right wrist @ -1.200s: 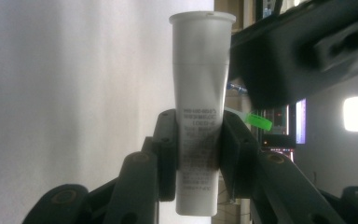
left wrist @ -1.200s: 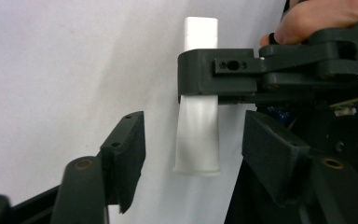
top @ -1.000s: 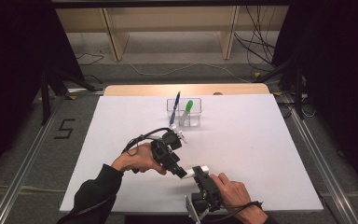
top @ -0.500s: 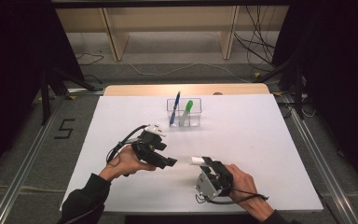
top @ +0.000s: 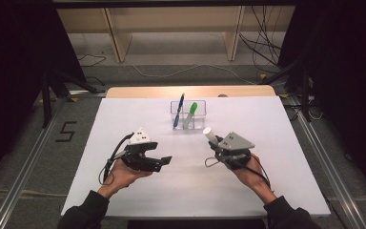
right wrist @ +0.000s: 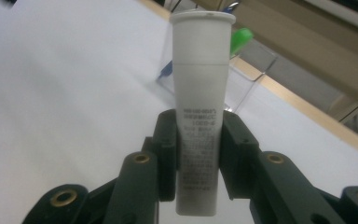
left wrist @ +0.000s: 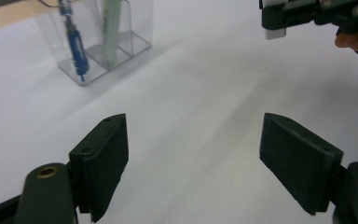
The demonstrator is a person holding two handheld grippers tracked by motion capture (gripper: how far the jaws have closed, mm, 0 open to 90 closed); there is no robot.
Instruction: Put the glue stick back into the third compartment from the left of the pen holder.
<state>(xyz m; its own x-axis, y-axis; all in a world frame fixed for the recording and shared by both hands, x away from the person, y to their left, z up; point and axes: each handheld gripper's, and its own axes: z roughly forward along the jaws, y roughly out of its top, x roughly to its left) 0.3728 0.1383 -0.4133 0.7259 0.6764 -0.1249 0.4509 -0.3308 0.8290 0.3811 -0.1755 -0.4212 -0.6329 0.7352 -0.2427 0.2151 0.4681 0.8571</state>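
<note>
Just ahead and to the left of the right claw [top: 213, 141], the clear holder [top: 188, 116] stands near the far edge of the desk [top: 286, 157], and that claw is clenched on a white marker [right wrist: 199, 93] whose long axis runs along the jaws, cap end forward toward the holder. Over on the other side, the left claw [left wrist: 193, 163] hangs released with nothing between its jaws, which have just been opening, farther from the holder. White paper covers the desk; the room around is dark, with wooden shelving and cables behind.
</note>
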